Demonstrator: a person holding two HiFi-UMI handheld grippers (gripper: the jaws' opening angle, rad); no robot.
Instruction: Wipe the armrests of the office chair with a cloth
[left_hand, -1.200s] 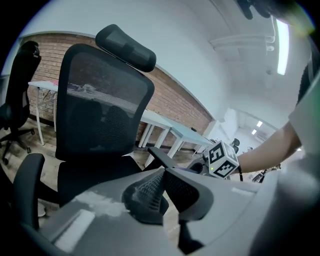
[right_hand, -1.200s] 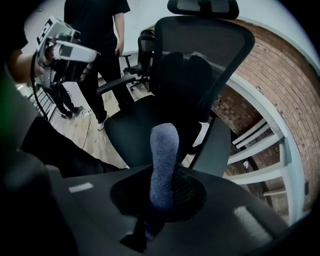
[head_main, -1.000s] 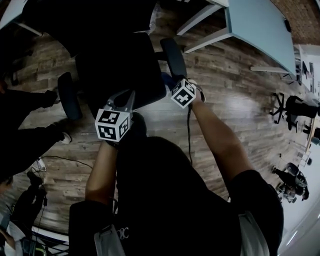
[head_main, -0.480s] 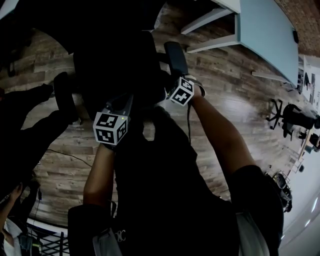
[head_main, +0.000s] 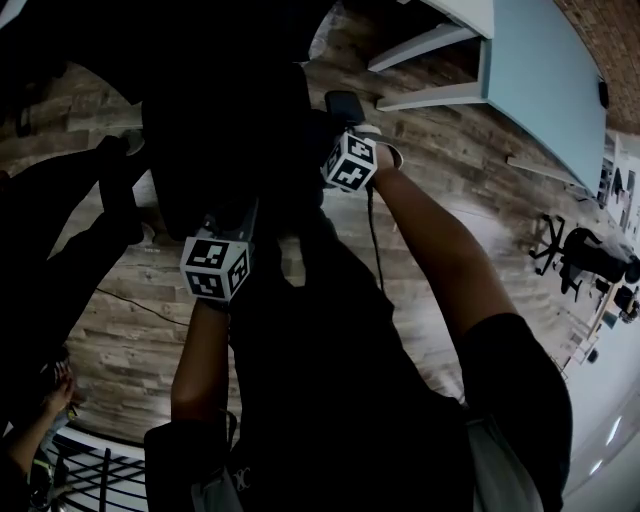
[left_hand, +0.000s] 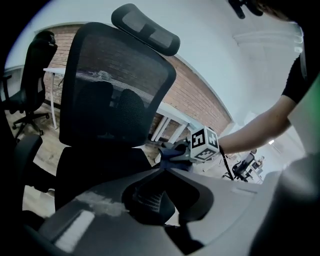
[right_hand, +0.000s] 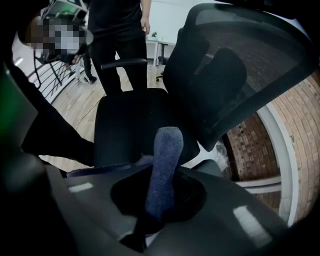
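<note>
The black office chair (head_main: 225, 120) stands in front of me, its mesh back (left_hand: 117, 90) and headrest (left_hand: 146, 29) facing the left gripper view. My right gripper (head_main: 345, 158) is at the chair's right armrest (head_main: 346, 104), shut on a blue cloth (right_hand: 164, 165) that sticks up between its jaws. In the left gripper view the cloth (left_hand: 172, 153) bunches under that gripper (left_hand: 182, 150). My left gripper (left_hand: 162, 169) hovers at the seat's front edge, jaws shut with nothing in them. The other armrest (right_hand: 123, 63) shows across the seat (right_hand: 130, 125).
A person in black (right_hand: 117, 30) stands just beyond the chair, their dark legs (head_main: 60, 240) at the left of the head view. A pale table (head_main: 545, 70) is at upper right, other office chairs (head_main: 590, 258) far right. The floor is wooden (head_main: 450, 170).
My right gripper has slid forward along the right armrest with the cloth. The left gripper has stayed almost in place.
</note>
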